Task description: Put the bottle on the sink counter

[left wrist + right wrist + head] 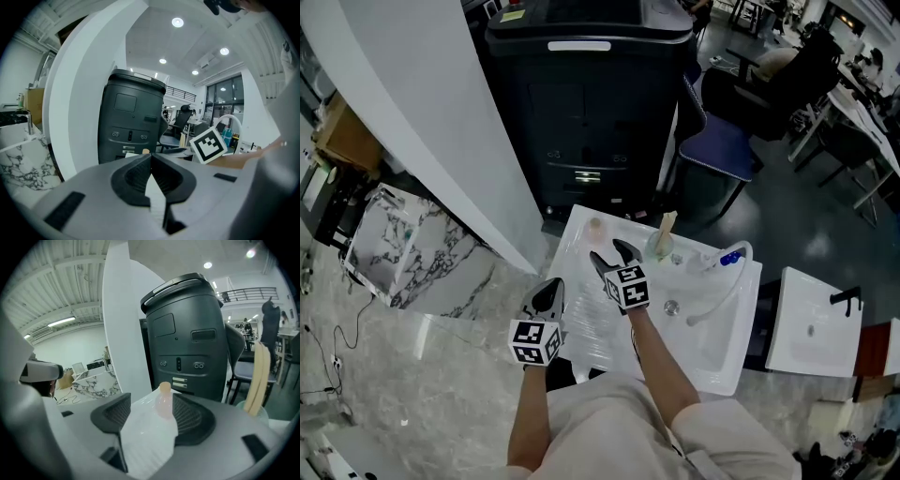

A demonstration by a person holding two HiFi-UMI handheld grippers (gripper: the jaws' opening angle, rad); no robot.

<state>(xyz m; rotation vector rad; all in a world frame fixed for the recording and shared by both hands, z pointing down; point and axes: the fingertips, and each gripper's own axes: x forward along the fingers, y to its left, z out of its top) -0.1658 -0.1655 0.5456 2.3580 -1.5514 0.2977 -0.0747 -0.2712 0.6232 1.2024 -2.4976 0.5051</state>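
A small clear bottle with a pinkish cap stands upright on the far left corner of the white sink counter. In the right gripper view the bottle rises just beyond the jaws, on the white surface. My right gripper is open, a short way in front of the bottle and apart from it, with nothing held. My left gripper hangs over the counter's near left edge, its jaws shut on nothing.
A white faucet arches over the basin, and a cup holding a wooden stick stands at the counter's back. A tall black machine is behind the sink, a blue chair to its right, a white wall left.
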